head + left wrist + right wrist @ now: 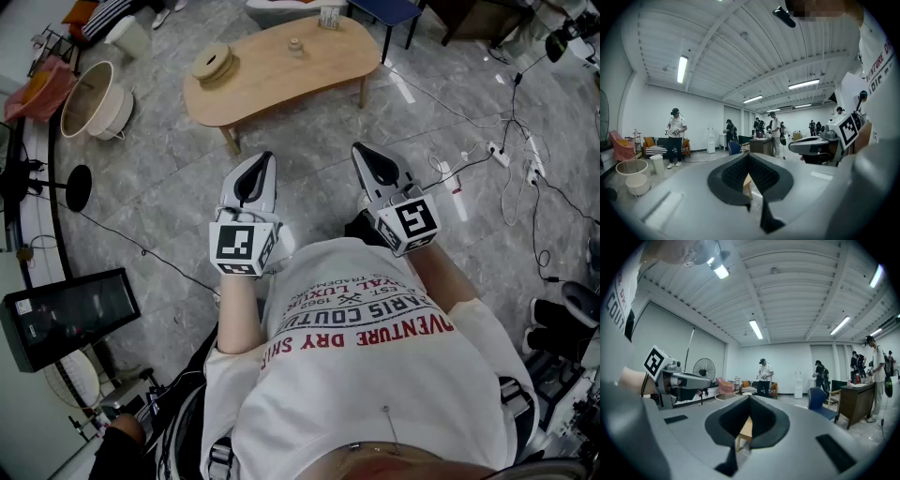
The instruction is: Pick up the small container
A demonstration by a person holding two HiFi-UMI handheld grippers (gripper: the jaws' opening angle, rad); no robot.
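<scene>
Beige container (295, 44) stands on the table (328, 58), well ahead of all fingertips. Left gripper (265, 159) and right gripper (361, 150) are closed and empty. Arriving with fingers together would likely knock it over.

bright, even light from ceiling tubes (682, 69); fisheye vignette, edges warped, soft shadows

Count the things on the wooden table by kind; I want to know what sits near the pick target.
round wooden disc: 1
small container: 1
patterned box: 1
Total: 3
</scene>
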